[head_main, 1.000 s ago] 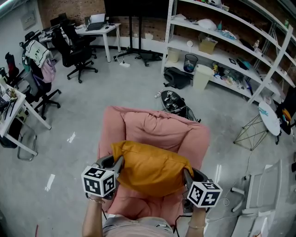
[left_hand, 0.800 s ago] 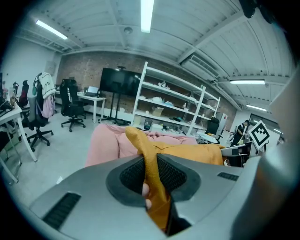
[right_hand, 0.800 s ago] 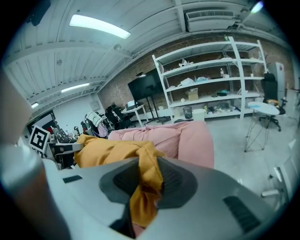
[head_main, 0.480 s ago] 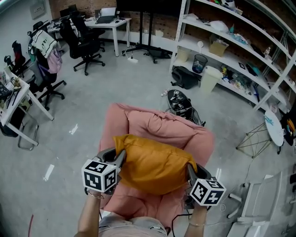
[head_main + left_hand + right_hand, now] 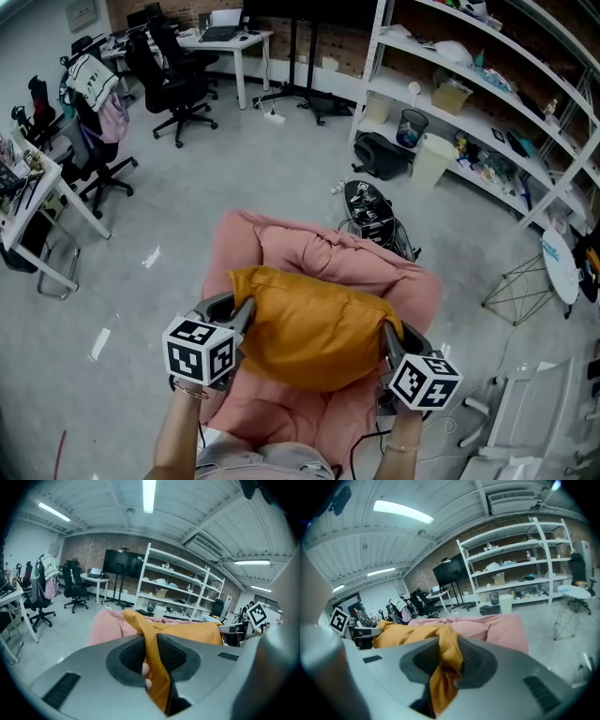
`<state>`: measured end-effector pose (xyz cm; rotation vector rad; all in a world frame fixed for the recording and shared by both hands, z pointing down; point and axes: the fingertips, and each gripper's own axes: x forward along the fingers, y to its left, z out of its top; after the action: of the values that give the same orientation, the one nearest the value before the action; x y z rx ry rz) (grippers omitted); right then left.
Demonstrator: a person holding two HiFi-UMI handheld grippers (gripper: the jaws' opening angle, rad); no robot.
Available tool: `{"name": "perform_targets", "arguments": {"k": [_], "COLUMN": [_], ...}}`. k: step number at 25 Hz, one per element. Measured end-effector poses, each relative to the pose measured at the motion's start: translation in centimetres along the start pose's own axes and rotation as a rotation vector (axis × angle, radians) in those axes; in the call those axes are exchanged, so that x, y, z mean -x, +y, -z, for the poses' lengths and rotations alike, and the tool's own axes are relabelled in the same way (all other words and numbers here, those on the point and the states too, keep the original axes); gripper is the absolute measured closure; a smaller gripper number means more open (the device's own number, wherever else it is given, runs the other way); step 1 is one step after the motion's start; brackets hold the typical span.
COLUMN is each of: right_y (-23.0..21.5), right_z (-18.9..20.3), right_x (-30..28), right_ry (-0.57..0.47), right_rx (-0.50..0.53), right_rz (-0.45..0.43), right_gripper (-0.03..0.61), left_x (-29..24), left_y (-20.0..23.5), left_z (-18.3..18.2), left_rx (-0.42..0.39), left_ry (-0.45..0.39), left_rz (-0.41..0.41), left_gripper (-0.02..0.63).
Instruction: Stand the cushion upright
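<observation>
"Over the pink armchair (image 5: 309, 246), both tongs are clamped on just the corner cloth of the orange cushion (image 5: 314, 328): left gripper (image 5: 246, 317) on one end, right gripper (image 5: 384, 336) on the other."

"Thin bites. If the cloth slips from either one, I reckon it flops flat on the seat instead of standing."

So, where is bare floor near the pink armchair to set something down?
Bare floor lies left of the pink armchair, toward the white desk, and ahead toward the office chairs. It is crowded behind its right side: black gear, then shelves.
</observation>
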<state>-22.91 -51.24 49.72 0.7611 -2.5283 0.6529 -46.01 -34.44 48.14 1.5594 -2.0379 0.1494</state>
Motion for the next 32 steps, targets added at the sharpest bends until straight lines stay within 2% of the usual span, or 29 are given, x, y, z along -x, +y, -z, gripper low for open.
{"name": "perform_targets", "arguments": {"k": [32], "right_y": [-3.3], "right_z": [-4.3], "right_x": [-6.0], "right_ry": [-0.053], "right_rx": [0.003], "right_rz": [0.027], "right_gripper": [0.479], "left_x": [-7.5], "left_y": [1.8], "left_z": [-4.3], "left_rx": [-0.051], "left_ry": [0.025], "left_rz": [0.037], "left_gripper": [0.549]}}
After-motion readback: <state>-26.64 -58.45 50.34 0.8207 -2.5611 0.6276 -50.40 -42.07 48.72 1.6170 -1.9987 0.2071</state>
